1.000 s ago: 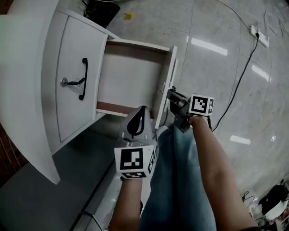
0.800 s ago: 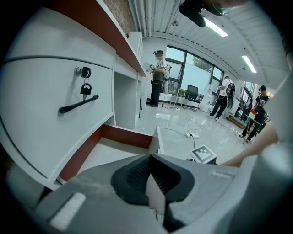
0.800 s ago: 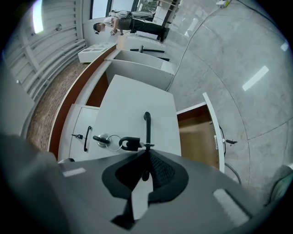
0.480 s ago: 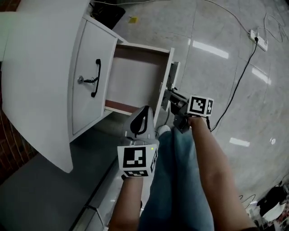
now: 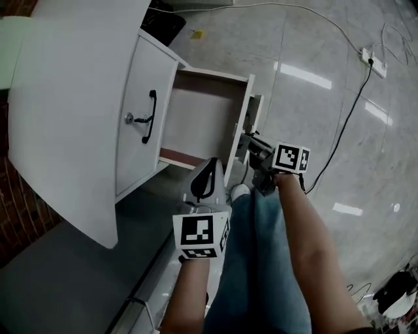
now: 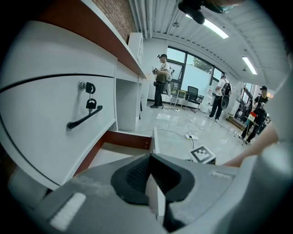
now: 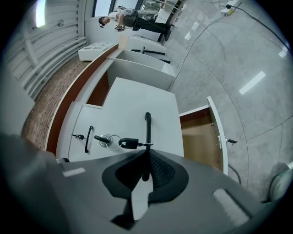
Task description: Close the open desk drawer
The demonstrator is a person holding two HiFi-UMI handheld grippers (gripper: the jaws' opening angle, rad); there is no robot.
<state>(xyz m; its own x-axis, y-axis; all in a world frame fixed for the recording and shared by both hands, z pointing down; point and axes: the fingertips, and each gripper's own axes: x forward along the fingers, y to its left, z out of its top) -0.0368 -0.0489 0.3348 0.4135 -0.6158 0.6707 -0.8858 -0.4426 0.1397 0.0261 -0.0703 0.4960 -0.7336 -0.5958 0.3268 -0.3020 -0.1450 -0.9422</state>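
The white desk (image 5: 72, 98) stands at the left. Its open drawer (image 5: 199, 117) shows a bare brownish inside, and the drawer's white front panel (image 5: 239, 134) points toward me. Above it is a shut drawer front with a black handle (image 5: 151, 116) and a key in the lock (image 5: 130, 119). My left gripper (image 5: 204, 171) is shut and empty, hovering just short of the drawer's near corner. My right gripper (image 5: 247, 140) is shut too, holds nothing, and sits close beside the outer face of the front panel. From the right gripper view, a handle (image 7: 147, 121) and a padlock (image 7: 128, 142) lie beyond the jaws.
A power strip (image 5: 375, 52) and its black cable (image 5: 346, 124) lie on the glossy floor to the right. A dark object (image 5: 160, 16) sits behind the desk. My jeans-clad legs (image 5: 261, 261) fill the lower middle. Several people (image 6: 161, 80) stand far off.
The desk and drawer have drifted to the right in the head view. Both grippers keep nearly the same spots by the drawer front and stay shut.
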